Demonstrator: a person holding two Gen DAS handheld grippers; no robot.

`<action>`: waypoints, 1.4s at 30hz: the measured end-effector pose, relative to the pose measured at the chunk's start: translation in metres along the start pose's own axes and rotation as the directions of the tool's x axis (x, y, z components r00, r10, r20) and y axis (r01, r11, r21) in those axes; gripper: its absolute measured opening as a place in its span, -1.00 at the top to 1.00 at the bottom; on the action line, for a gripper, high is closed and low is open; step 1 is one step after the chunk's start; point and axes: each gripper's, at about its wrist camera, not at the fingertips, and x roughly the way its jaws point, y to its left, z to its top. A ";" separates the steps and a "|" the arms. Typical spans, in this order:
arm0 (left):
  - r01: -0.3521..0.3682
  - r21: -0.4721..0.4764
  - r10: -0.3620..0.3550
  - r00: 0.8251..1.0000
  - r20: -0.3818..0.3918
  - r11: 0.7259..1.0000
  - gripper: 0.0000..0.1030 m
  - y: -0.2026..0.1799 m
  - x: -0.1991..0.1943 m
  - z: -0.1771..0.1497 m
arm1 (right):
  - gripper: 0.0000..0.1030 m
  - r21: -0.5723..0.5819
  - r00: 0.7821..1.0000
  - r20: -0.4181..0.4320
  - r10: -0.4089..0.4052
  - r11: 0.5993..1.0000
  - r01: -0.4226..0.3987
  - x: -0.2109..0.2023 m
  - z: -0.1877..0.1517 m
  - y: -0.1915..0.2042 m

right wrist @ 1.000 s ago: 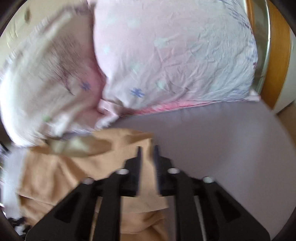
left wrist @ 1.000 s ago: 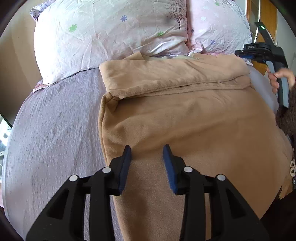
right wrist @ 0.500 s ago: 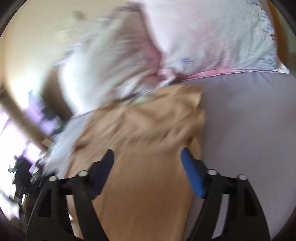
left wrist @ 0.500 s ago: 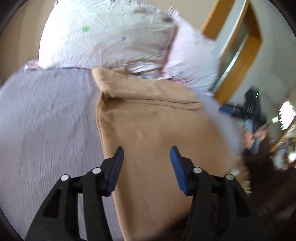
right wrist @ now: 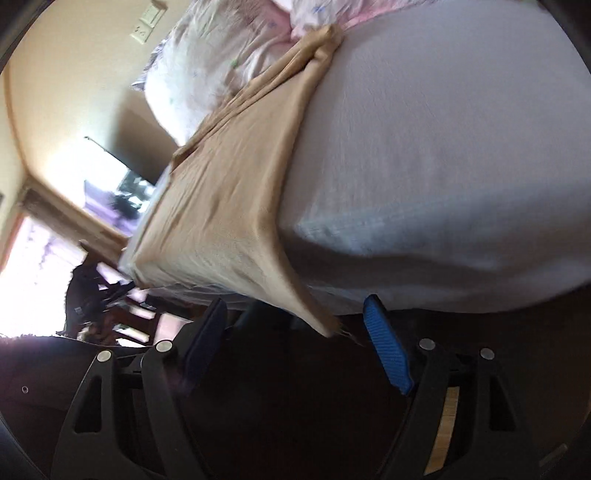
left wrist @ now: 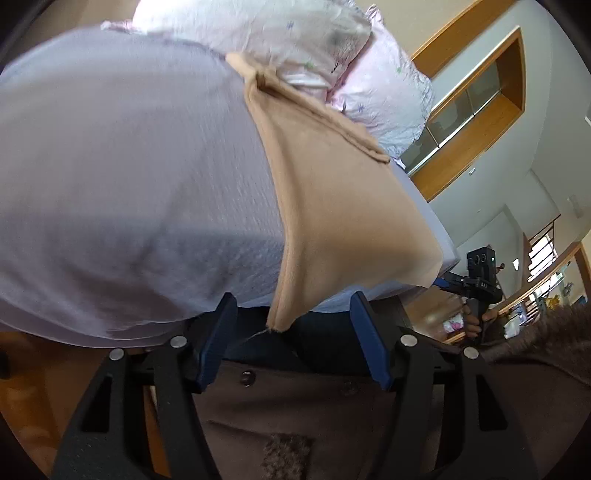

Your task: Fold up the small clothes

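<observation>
A tan garment (left wrist: 332,192) lies spread along the bed, its far end folded over near the pillows. Its near corner hangs over the bed's front edge. My left gripper (left wrist: 291,332) is open, with that hanging corner between its blue pads but not touched. The same garment shows in the right wrist view (right wrist: 229,199), with its other near corner hanging off the edge. My right gripper (right wrist: 299,328) is open around that corner, apart from it. The right gripper also shows far right in the left wrist view (left wrist: 476,280).
The bed has a lilac sheet (left wrist: 122,177) and two floral pillows (left wrist: 280,33) at its head. A wooden-framed window (left wrist: 476,99) is behind the bed. The person's brown coat (left wrist: 332,424) fills the lower part of the left wrist view.
Both grippers have pulled back from over the garment to the bed's front edge and dropped low. The right gripper opened from nearly shut; the left opened wider.
</observation>
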 end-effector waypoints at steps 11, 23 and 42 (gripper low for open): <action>0.212 -0.092 -0.209 0.977 0.045 0.973 0.92 -0.013 0.010 0.020 | 0.87 -0.114 0.954 0.067 0.291 0.952 -0.283 -0.010 0.004 0.029; 0.095 -0.118 -0.048 0.937 0.347 0.988 0.91 -0.010 0.040 0.265 | 0.87 -0.170 0.876 0.479 0.059 0.985 0.027 0.005 0.264 0.075; -0.058 -0.357 0.140 0.968 0.208 0.932 -0.11 0.060 0.102 0.316 | -0.72 0.182 0.927 0.350 -0.135 0.980 0.074 0.085 0.332 0.004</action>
